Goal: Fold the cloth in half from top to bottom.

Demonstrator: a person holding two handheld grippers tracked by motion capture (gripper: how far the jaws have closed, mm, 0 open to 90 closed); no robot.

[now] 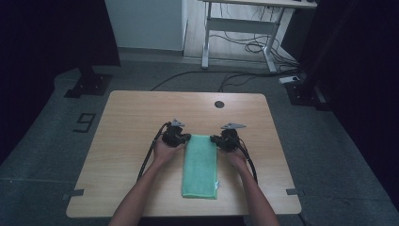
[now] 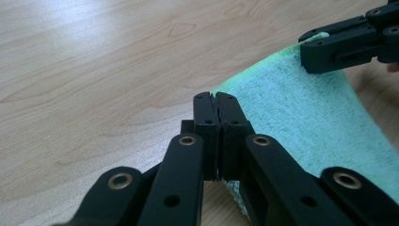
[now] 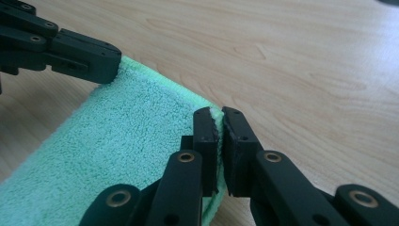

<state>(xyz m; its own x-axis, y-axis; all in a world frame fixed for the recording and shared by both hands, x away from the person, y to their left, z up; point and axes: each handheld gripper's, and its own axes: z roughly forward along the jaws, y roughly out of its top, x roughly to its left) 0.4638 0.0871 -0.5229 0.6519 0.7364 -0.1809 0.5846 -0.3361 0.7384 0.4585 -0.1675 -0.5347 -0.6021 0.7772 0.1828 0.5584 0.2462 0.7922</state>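
A green towel (image 1: 200, 165), folded into a long narrow strip, lies on the wooden table (image 1: 127, 122) and runs from the middle toward the near edge. My left gripper (image 1: 187, 137) is at the towel's far left corner. In the left gripper view the jaws (image 2: 216, 100) are pressed together on the corner's edge of the towel (image 2: 301, 113). My right gripper (image 1: 213, 139) is at the far right corner. Its jaws (image 3: 220, 114) pinch that corner of the towel (image 3: 117, 136), with green cloth showing between the pads. Each gripper view also shows the other gripper (image 2: 324, 52) (image 3: 101, 63) on the opposite corner.
A round cable hole (image 1: 219, 104) sits near the table's far edge. Bare wood lies on both sides of the towel. Beyond the table, a white desk frame (image 1: 240, 28) stands with cables on the floor. Dark stands (image 1: 89, 82) flank the table.
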